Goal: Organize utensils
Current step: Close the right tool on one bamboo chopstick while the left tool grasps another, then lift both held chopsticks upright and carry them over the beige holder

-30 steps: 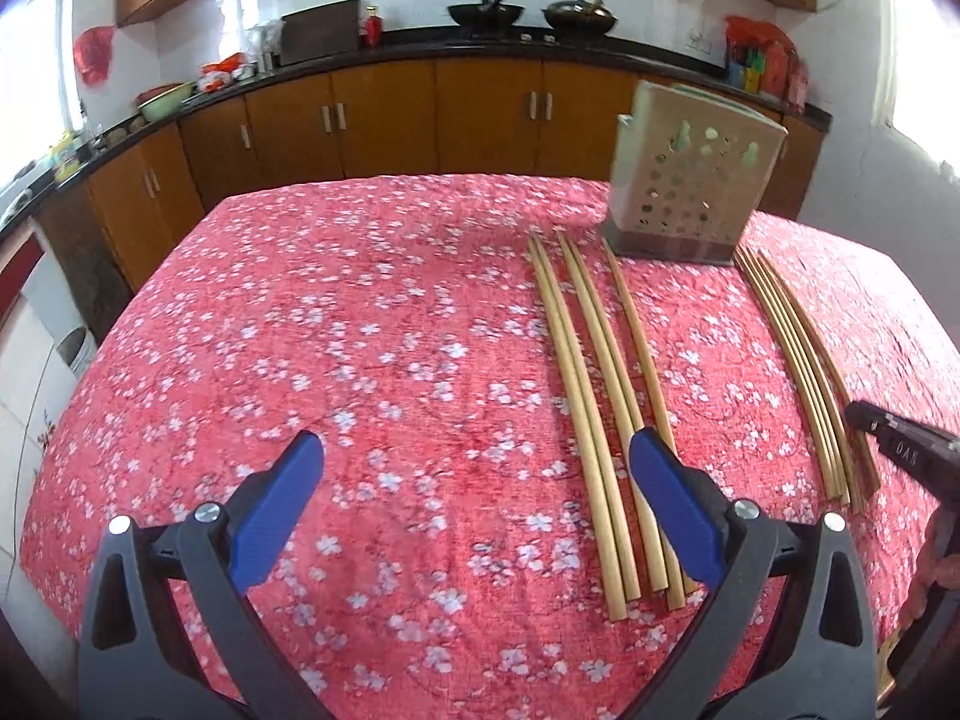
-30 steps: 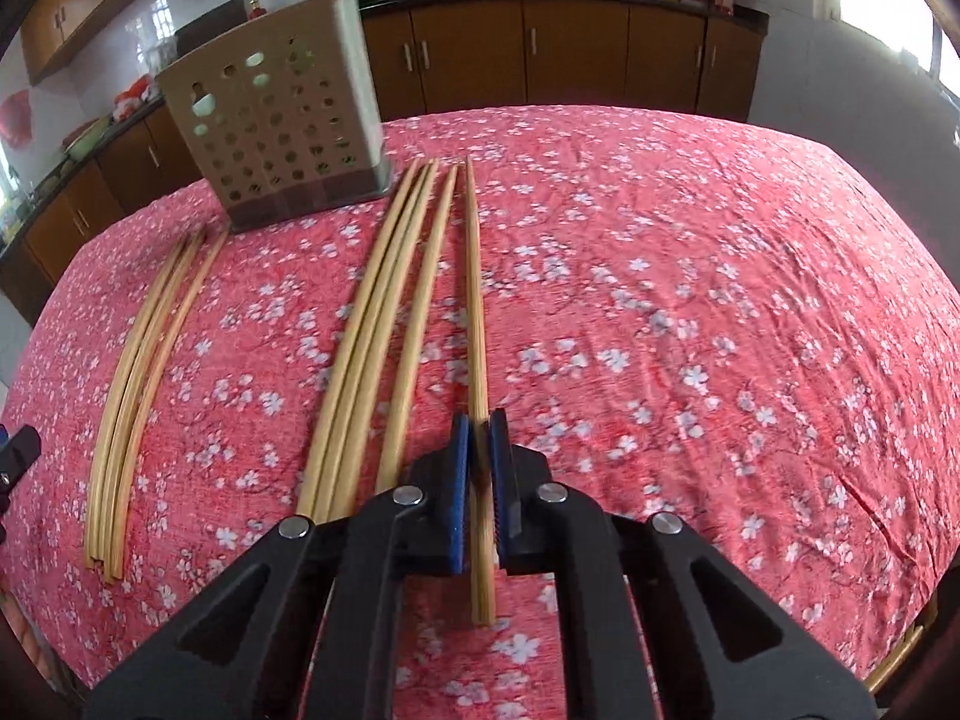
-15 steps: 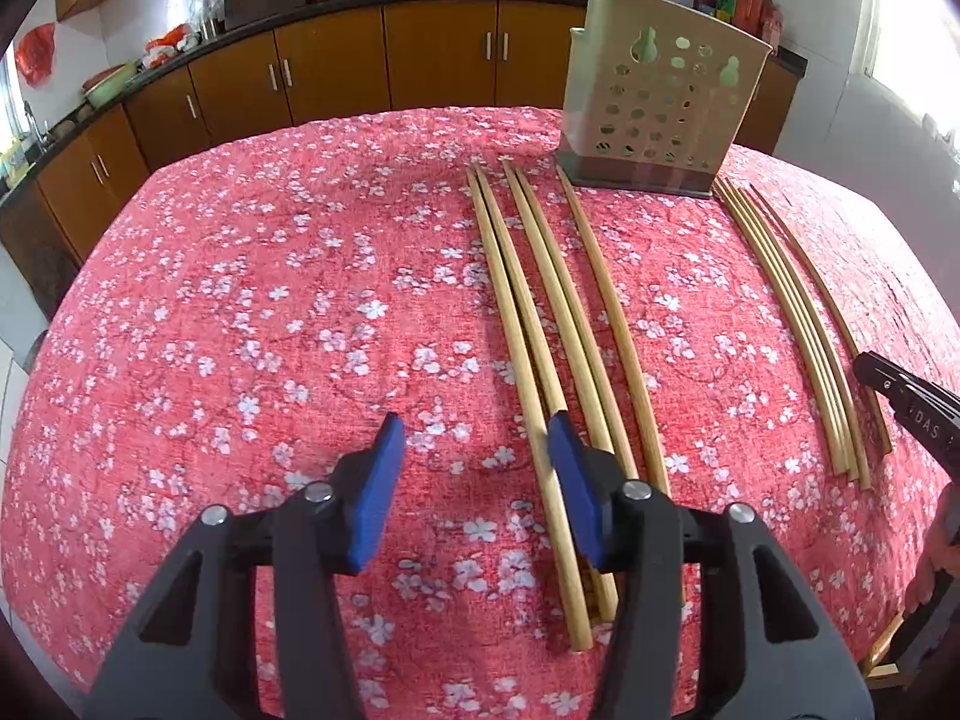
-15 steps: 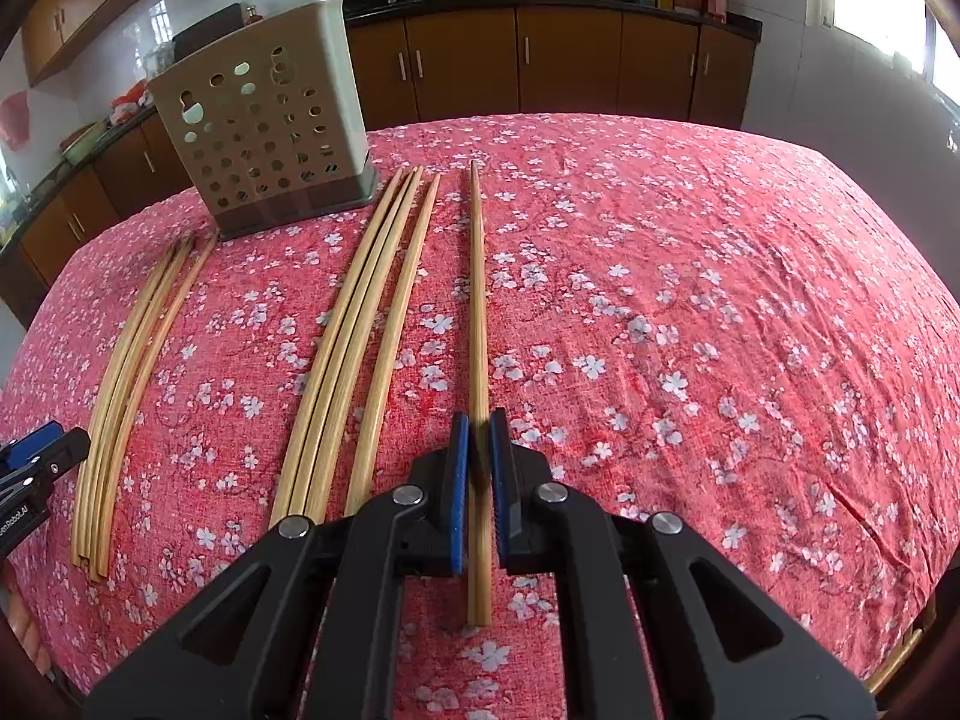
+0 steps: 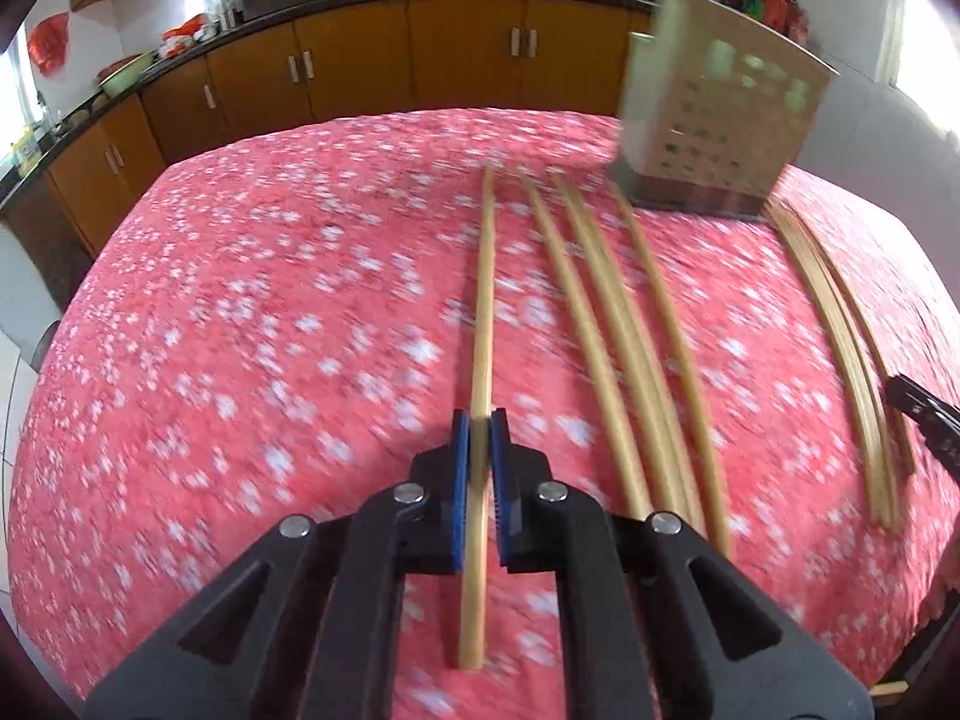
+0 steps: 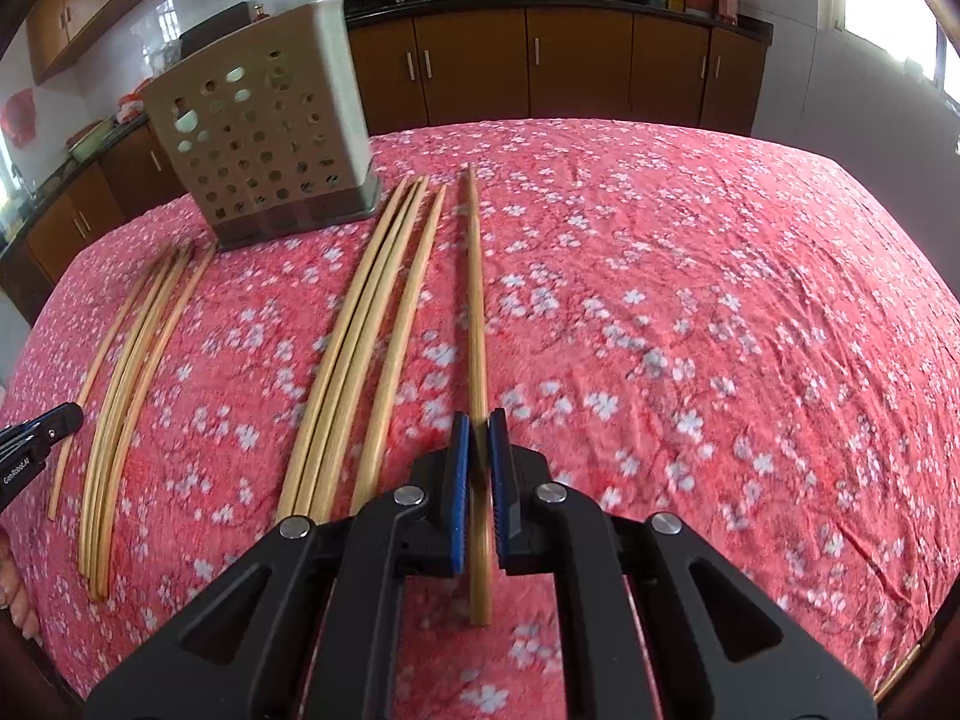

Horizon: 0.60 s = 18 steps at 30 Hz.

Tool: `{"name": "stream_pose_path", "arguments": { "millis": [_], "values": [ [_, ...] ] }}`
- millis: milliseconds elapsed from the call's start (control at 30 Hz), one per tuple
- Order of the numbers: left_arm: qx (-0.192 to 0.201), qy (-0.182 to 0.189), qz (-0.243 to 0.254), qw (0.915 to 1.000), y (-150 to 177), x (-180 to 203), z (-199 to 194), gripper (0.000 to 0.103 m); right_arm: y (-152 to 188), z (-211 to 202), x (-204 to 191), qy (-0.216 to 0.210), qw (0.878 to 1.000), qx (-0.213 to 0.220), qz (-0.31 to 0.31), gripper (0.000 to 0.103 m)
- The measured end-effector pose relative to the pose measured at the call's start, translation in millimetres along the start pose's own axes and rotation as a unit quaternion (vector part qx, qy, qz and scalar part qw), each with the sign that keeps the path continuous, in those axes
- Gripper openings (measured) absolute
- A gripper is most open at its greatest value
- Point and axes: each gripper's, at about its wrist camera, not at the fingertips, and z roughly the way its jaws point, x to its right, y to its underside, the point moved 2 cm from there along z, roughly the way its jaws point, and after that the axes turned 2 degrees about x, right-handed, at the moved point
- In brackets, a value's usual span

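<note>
The red flowered cloth (image 5: 240,360) carries two bundles of long bamboo chopsticks, one on each side of a beige perforated utensil holder (image 5: 720,114) (image 6: 264,132). My left gripper (image 5: 480,438) has its jaws closing, and the blue pads press on one chopstick (image 5: 483,300) that lies apart from its bundle (image 5: 624,330). My right gripper (image 6: 478,438) is shut on another single chopstick (image 6: 475,300), just right of its bundle (image 6: 372,330). The blur hides whether either stick is off the cloth. Each view catches the tip of the other gripper at its edge.
The holder stands upright at the far side of the table. Behind it run brown kitchen cabinets (image 6: 576,60) and a dark counter with pans. The table edge (image 5: 900,690) is close below the grippers. A person's fingers (image 6: 15,600) show at the left edge.
My left gripper went from wide open to shut on the leftmost chopstick of its bundle, moving forward over it. That stick now sits apart from the others. The right gripper kept its grip.
</note>
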Motion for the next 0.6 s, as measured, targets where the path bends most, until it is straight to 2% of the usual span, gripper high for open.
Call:
{"name": "stream_pose_path", "arguments": {
  "millis": [133,233,600],
  "values": [
    [0.007,-0.013,-0.014,0.9998,-11.1,-20.1,10.0,0.009,-16.5,9.6,10.6,0.013,1.000,0.003,0.004,0.008],
    [0.015,-0.009,-0.014,0.9997,-15.7,-28.9,14.5,0.010,-24.4,14.1,16.3,0.018,1.000,0.007,0.006,0.008],
    [0.026,0.005,-0.007,0.9996,-1.6,-27.3,1.9,0.015,-14.0,7.4,22.3,0.011,1.000,0.012,-0.001,0.008]
  ]
}}
